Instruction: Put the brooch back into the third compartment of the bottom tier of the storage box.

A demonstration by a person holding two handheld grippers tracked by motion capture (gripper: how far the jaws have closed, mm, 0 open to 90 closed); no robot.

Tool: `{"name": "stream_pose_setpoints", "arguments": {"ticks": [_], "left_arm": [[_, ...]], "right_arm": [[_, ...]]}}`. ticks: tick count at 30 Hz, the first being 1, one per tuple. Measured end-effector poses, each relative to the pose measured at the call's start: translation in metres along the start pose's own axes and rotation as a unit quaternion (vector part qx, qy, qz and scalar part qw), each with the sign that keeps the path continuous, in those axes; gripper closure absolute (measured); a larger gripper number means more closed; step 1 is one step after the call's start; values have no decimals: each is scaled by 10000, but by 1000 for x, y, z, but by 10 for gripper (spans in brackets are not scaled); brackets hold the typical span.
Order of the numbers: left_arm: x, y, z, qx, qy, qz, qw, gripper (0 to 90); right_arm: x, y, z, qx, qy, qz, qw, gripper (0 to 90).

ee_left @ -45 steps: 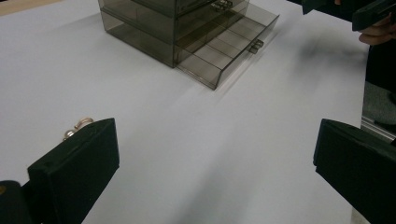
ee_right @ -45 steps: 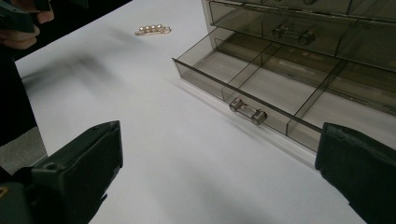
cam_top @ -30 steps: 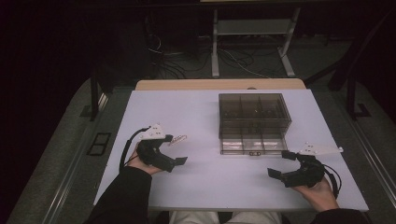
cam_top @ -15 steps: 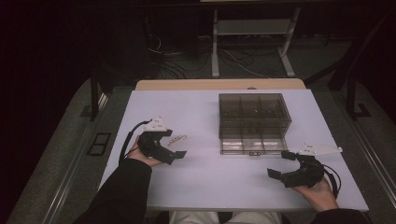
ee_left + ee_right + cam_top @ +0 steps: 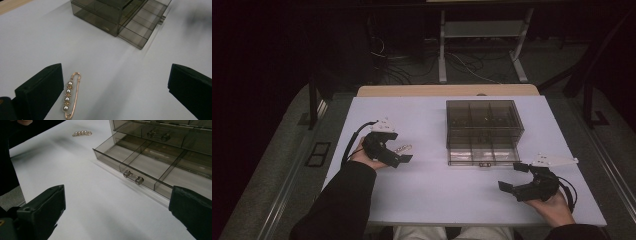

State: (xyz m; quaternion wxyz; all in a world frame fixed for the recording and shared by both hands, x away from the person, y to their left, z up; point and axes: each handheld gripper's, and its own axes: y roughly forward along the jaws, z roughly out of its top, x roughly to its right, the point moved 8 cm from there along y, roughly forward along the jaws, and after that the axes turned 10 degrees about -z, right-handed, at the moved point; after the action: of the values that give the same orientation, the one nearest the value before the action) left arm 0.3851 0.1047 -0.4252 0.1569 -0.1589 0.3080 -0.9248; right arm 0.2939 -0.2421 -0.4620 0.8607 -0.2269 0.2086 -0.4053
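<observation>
A person sits at a white table in a dark room, with a black gripper in each hand.

On the left, the left gripper rests low on the table, held by the left hand in a dark sleeve. Its jaws stand wide apart and hold nothing. A gold pin with four pearls lies flat on the table between the jaws, just beside the left jaw in the left gripper view and well apart from the other jaw. From above, the pin shows as a small pale bar at the gripper's tip.

In the middle, toward the far edge of the table, stands a smoky clear box with divided drawers. Its bottom drawer is pulled out toward the person. The drawer is split into compartments, and those that can be seen look bare. A small clear handle sits on the drawer's front.

On the right, the right gripper is held near the table's front edge by the right hand, just in front of the box's right corner. Its jaws are also spread wide and hold nothing. They point toward the open drawer. A pale three-cornered plate sits on top of this gripper.
</observation>
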Motion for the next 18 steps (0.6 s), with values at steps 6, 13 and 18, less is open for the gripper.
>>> {"name": "stream_pose_setpoints", "arguments": {"ticks": [6, 13, 18], "left_arm": [[-8, 3, 1, -46, -31, 23, 10000, 0], [-18, 7, -6, -187, -89, 70, 9998, 0], [-25, 10, -9, -220, -168, 105, 9996, 0]], "right_arm": [[0, 0, 0, -4, 12, -1, 10000, 4], [0, 0, -1, -6, -4, -3, 10000, 3], [0, 0, -1, -5, -19, -8, 10000, 4]]}}
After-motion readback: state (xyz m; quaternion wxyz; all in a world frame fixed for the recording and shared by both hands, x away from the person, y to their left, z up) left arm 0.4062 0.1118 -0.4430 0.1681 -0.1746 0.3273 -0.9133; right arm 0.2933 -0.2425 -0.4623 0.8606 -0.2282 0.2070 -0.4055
